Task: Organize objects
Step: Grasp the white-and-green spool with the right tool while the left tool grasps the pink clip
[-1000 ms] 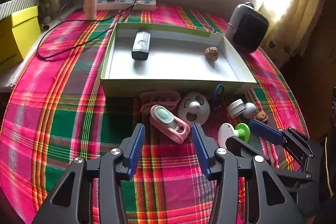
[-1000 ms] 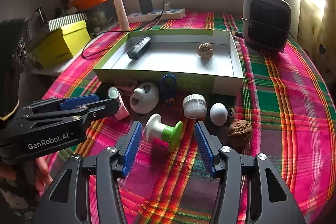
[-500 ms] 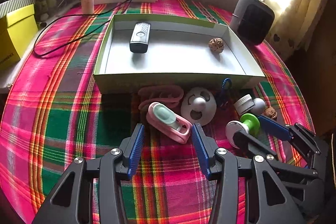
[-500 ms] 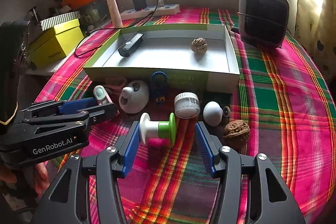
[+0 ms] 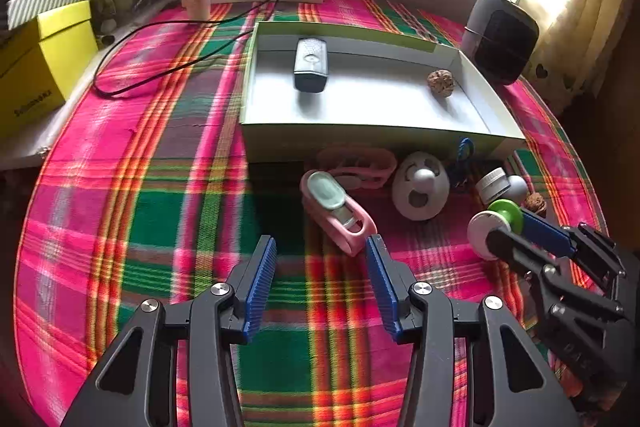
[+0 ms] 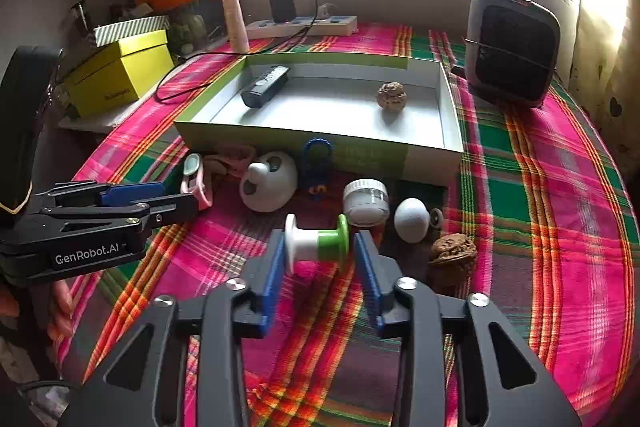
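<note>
Right gripper (image 6: 320, 259) jaws just closing, now clamped on white-green spool (image 6: 318, 241) ends, spool on cloth before tray (image 6: 320, 137). Risk: spool rolls out on lift, knocks jar (image 6: 366, 203). Left gripper (image 5: 322, 267) fingers apart, empty, near pink clip (image 5: 338, 209).

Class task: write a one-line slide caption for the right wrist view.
Right hand-held gripper, its jaws just closing, clamps a white-and-green spool on the plaid tablecloth before the tray.

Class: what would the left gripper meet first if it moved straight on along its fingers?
Probably the pink clip-like gadget: the left gripper is open, with the gadget's near end just ahead between its fingertips. Depth is uncertain.
</note>
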### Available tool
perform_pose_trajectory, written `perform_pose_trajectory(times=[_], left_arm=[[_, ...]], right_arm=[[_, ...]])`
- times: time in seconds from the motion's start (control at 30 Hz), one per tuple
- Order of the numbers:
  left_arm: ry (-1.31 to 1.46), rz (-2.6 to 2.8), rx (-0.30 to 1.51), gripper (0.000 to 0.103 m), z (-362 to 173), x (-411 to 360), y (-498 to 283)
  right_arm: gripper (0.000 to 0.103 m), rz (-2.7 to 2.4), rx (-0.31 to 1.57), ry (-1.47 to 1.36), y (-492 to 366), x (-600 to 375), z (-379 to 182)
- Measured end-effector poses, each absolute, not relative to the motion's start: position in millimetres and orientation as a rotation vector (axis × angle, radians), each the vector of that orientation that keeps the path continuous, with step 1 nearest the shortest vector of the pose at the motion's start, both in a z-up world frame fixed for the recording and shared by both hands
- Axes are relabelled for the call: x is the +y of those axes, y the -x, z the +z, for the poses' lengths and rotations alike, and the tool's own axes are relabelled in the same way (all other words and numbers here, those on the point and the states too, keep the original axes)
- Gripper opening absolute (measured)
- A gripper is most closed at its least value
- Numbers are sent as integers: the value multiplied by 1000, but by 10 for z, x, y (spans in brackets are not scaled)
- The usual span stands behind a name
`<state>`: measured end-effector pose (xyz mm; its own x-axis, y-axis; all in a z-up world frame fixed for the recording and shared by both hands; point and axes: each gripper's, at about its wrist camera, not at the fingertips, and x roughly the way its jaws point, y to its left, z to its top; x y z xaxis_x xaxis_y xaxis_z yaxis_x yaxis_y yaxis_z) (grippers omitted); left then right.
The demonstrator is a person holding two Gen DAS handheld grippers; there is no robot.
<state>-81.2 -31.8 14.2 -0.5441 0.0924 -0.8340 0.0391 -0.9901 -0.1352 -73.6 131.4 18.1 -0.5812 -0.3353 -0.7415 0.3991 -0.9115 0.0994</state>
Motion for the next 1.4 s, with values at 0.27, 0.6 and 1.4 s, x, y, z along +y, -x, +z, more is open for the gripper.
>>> perform_pose_trajectory(times=[0.27,0.6,1.4], left_arm=[[1458,2754,-316,45,203,-498,727],[1484,2731,-258,45,113,-310,920],[1432,2794,-213,16,122,-390,954]], right_arm=[[33,-2464,101,-1123,723,1310,206],[33,-2472,97,-1120,745,1303,217],[33,-2471,119,-1122,793,1204,252]])
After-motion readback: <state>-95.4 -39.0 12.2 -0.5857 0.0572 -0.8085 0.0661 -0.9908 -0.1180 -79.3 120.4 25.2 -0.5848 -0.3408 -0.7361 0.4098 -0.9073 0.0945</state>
